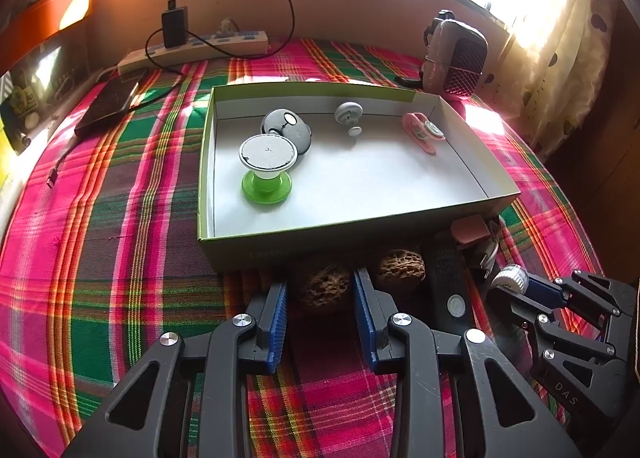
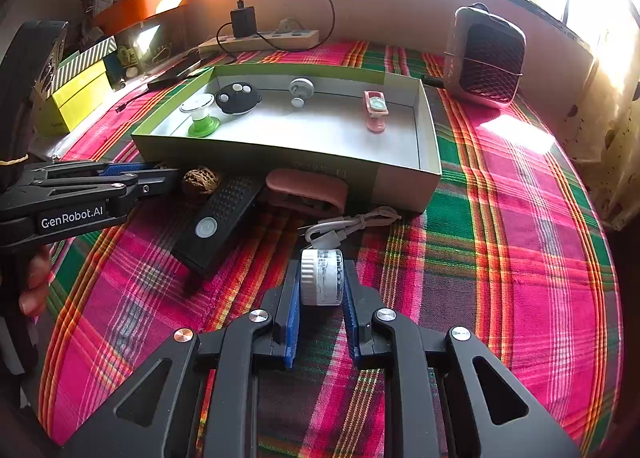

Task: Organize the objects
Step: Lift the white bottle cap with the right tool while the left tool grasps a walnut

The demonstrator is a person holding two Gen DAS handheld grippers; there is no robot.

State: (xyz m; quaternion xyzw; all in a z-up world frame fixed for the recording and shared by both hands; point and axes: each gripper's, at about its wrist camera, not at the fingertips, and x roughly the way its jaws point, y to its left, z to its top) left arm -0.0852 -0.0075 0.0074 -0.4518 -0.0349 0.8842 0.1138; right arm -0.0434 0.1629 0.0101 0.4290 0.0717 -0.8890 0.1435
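We already have four small things in the box: a green-footed stand, a round dark gadget, a grey knob and a pink clip. Our right gripper pinches a small white jar. Our left gripper straddles a walnut, jaws apparently not yet pressing. Outside remain another walnut, the black remote, a pink case and a white cable.

Both tongs, left and right, are black linkage frames with triangular cut-outs, round silver screws at the pivots and ribbed blue pads. White "GenRobot.AI" lettering marks the left one's side.
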